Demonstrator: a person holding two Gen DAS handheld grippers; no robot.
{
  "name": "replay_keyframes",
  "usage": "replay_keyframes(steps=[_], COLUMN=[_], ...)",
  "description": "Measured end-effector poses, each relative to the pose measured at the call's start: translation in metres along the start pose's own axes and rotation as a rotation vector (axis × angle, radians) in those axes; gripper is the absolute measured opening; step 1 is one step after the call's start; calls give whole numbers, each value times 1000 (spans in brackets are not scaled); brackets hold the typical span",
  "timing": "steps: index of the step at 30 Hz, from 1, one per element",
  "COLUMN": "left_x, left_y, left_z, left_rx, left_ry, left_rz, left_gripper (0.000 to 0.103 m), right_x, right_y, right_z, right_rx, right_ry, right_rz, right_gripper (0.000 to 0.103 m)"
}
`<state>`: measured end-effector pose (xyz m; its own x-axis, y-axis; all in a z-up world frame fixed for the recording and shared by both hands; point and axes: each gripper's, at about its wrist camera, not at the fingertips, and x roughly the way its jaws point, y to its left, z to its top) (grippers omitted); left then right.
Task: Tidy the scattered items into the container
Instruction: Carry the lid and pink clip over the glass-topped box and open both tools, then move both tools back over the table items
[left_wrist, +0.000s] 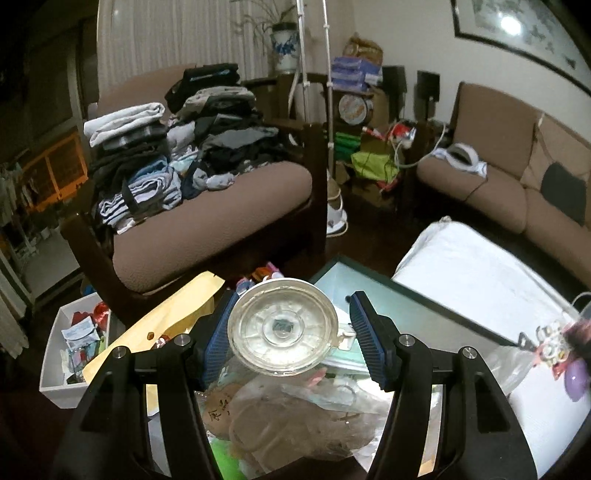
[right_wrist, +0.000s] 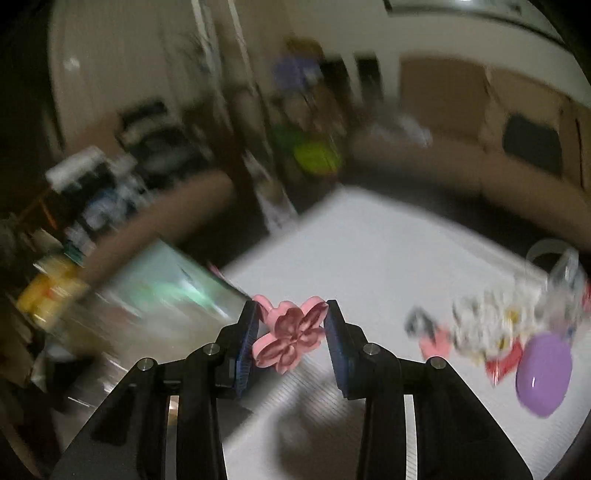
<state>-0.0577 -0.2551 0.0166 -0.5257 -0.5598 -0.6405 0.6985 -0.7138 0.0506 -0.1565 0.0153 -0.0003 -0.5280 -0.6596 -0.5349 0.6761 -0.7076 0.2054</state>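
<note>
**Both tongs loaded above the table**

The right gripper (right_wrist: 290, 334) is clenching a pink flower-shaped piece (right_wrist: 291, 338), its petals rimmed pale and hollowed darker inside; the blue pads (right_wrist: 246, 345) are pressing its left and right edges, jaws narrowed to the flower's width. It is hanging above a white cloth (right_wrist: 369, 251), with bare cloth stretching ahead. To the right, a purple oval object (right_wrist: 542, 373) is lying near a blurred heap of small red and white items (right_wrist: 487, 339); this whole view is smeared, so finer detail cannot be told.

The left gripper (left_wrist: 288, 328) is standing wide, a clear round glass piece (left_wrist: 282, 326) sitting between its ribbed pads. The left pad (left_wrist: 216, 341) is touching the rim; the right pad is showing a slight gap, so a firm grasp cannot be confirmed. Below it, crumpled clear bags (left_wrist: 295, 413) are piling on the glass-topped table (left_wrist: 399, 310). A yellow envelope (left_wrist: 162, 325) is jutting over the table's left edge. On the floor to the left, a white box (left_wrist: 55, 369) is sitting open, already holding small items. A brown sofa (left_wrist: 221, 221) stacked with clothes (left_wrist: 177, 147) is standing beyond.
</note>
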Motion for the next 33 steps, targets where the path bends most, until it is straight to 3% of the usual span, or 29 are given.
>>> replay_keyframes(steps=[4,8,15,16,17,18,19,20,24,26,28,30,33], left_x=[-1,0,5,4,2,1,-1,-5,-9,-13,-21,-36,-72], left_y=[3,6,10,10,10,11,12,13,20,19,15,-6,-61], left_z=[0,0,-2,-1,-1,0,0,1,4,5,7,9,6], left_rx=[-18,-27,-48,-50,-53,-61,-76,-90,-129,-142,-163,-142,4], left_ry=[-8,-5,18,16,7,2,-2,-17,-32,-46,-60,-77,-143], left_rz=[5,10,6,6,16,34,60,84,88,70,18,-104,-330], left_gripper=[58,58,59,59,65,85,94,101,101,101,101,101,103], right_x=[-11,12,53,55,55,54,54,51,40,28,8,-13,-40], right_y=[43,82,93,90,83,76,70,64,43,30,8,-24,-74], right_z=[25,27,15,17,17,18,21,22,26,26,24,22,13], right_rx=[-24,-79,-30,3,45,88,114,132,166,153,122,111,124], right_ry=[-33,20,131,143,148,139,129,115,107,85,39,0,-62], right_rz=[133,186,281,301,334,364,374,368,365,346,268,135,-58], right_gripper=[37,37,38,41,52,61,80,90,93,93,93,93,93])
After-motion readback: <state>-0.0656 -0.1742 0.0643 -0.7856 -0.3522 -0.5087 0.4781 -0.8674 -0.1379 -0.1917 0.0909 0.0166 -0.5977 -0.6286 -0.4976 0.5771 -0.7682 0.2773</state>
